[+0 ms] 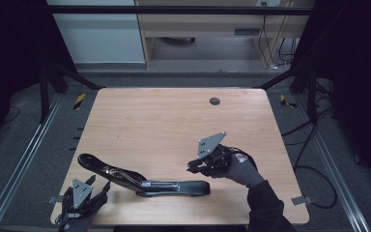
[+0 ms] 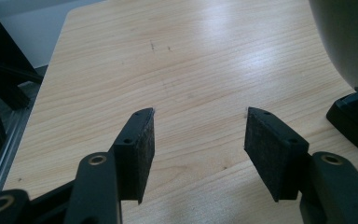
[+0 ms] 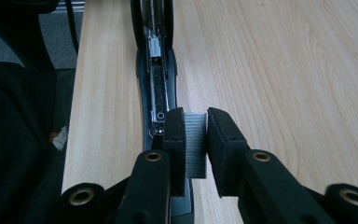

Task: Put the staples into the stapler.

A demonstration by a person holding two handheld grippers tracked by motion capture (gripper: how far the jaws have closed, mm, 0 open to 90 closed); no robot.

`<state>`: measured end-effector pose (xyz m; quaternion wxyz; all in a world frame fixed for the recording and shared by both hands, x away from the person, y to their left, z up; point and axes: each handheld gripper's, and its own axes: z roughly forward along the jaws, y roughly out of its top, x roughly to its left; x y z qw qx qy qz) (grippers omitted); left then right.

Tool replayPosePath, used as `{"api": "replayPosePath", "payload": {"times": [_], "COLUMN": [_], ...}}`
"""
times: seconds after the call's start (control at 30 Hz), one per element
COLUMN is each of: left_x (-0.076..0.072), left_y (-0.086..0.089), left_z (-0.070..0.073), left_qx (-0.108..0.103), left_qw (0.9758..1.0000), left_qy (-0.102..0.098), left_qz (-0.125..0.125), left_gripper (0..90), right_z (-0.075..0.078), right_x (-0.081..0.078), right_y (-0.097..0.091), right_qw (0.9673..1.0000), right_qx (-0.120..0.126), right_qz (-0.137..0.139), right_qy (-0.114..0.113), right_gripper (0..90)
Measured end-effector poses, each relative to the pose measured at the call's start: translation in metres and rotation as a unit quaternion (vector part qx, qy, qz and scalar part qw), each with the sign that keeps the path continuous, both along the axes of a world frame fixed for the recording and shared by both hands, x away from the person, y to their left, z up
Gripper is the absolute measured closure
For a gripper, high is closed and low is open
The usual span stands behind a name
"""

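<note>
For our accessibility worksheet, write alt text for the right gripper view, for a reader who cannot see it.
The right claw grips a small grey strip of staples between its black jaws, just above an opened black stapler lying on a light wooden table. The stapler's metal channel runs away from the camera along the table's edge.

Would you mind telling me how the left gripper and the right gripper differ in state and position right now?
The left gripper is open with nothing between its pads, while the right gripper is shut on a strip of staples. The left gripper sits at the table's near left corner; the right gripper hovers over the opened stapler. Both have black padded jaws.
</note>
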<state>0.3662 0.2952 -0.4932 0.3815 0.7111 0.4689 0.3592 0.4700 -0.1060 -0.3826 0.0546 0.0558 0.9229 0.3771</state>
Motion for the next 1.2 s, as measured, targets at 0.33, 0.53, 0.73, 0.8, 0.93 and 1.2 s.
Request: {"api": "replayPosePath", "payload": {"times": [0.33,0.53,0.73,0.8,0.93,1.2], "left_x": [0.000,0.000,0.000,0.000,0.000,0.000], "left_y": [0.000,0.000,0.000,0.000,0.000,0.000], "left_z": [0.000,0.000,0.000,0.000,0.000,0.000], "left_qx": [-0.001,-0.001,0.000,0.000,0.000,0.000], "left_qw": [1.0000,1.0000,1.0000,1.0000,1.0000,1.0000], "left_qy": [-0.001,-0.001,0.000,-0.001,-0.001,-0.001], "left_qz": [-0.001,-0.002,-0.003,-0.003,-0.003,-0.004], "left_gripper": [42.2,42.2,42.2,42.2,42.2,42.2], "right_z": [-0.005,-0.007,-0.008,-0.008,-0.010,-0.016], "right_x": [0.002,0.003,0.002,0.002,0.001,0.000], "right_y": [0.008,0.011,0.013,0.014,0.017,0.024], "right_qw": [1.0000,0.9999,0.9999,0.9998,0.9996,0.9993], "right_qx": [-0.006,-0.007,-0.006,-0.008,-0.013,-0.015], "right_qz": [0.007,0.011,0.012,0.017,0.025,0.031], "right_qy": [0.002,0.003,0.003,0.002,0.004,0.011], "right_gripper": [77.9,77.9,77.9,77.9,77.9,77.9]}}
